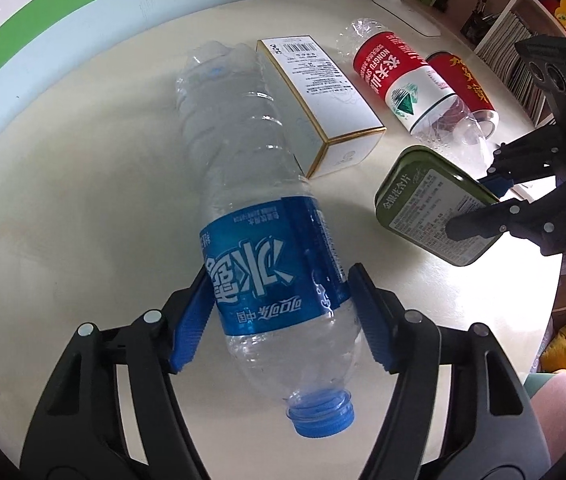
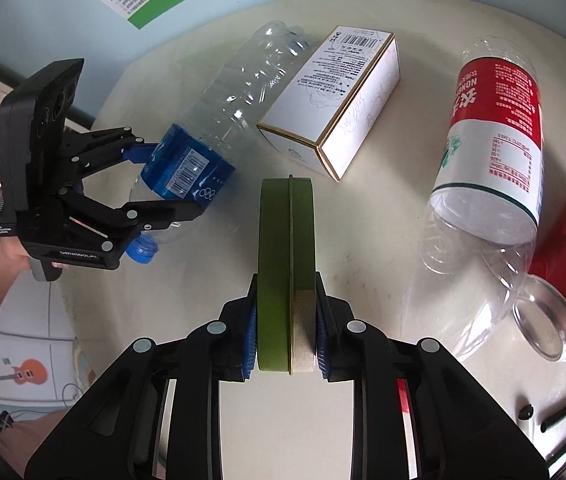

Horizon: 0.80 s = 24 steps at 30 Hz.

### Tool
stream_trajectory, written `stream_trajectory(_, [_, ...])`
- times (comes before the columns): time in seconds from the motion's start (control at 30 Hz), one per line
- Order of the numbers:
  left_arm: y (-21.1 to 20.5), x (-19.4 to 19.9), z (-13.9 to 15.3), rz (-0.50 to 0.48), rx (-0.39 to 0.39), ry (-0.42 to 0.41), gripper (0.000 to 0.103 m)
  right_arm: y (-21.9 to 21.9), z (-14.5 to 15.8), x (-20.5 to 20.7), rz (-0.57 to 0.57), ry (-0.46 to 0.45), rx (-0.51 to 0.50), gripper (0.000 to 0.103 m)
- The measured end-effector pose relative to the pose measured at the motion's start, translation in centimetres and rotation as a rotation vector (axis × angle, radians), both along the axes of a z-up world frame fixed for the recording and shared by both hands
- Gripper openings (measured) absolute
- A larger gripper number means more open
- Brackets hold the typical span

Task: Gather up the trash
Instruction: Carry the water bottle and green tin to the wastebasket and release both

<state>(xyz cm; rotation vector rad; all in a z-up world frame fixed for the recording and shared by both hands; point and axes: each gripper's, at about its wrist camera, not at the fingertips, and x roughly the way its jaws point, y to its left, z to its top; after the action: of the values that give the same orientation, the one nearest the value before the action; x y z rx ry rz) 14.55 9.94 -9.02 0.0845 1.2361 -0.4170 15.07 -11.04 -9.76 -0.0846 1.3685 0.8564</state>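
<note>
My left gripper (image 1: 279, 320) is shut on an empty clear water bottle with a blue label (image 1: 267, 240), cap toward the camera, held above the white round table (image 1: 83, 200). The bottle and left gripper (image 2: 171, 176) also show in the right wrist view. My right gripper (image 2: 285, 332) is shut on a flat green tin (image 2: 283, 248), held on edge above the table; the tin (image 1: 435, 212) and right gripper (image 1: 479, 204) show in the left wrist view. A white gold-edged box (image 1: 319, 100), a red-labelled clear bottle (image 1: 403, 84) and a red can (image 1: 467, 84) lie on the table.
A shelf with books and small items (image 1: 503, 20) stands behind the table on the right, with a white lamp base (image 1: 407, 12). A green-striped poster (image 1: 23, 12) hangs on the wall. Small black pieces (image 2: 555, 420) lie on the table near its right edge.
</note>
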Motion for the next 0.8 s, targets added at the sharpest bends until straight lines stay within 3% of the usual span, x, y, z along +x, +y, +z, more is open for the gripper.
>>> stream_trajectory(0.23, [0.6,-3.2,4.0,0.057,-0.048,-0.049,0.064,-3.6,2.8,-2.5,-0.01,0.016,0.089,0.024])
stream_trajectory(0.33, [0.0,-5.4,6.3,0.031,-0.05,-0.073,0.064,-5.5,4.2,-3.9,-0.025,0.015,0.122,0.024])
stream_trajectory(0.6, [-5.7,-9.2,9.6,-0.159,-0.051,-0.087,0.064,-10.4,7.6,-9.0,-0.119,-0.027,0.15,0.024])
stream_trajectory(0.8, [-14.1,-11.3,10.2,-0.418,-0.122,-0.053,0.064,-17.2,8.1,-15.7,-0.348,-0.033,0.174,0.024])
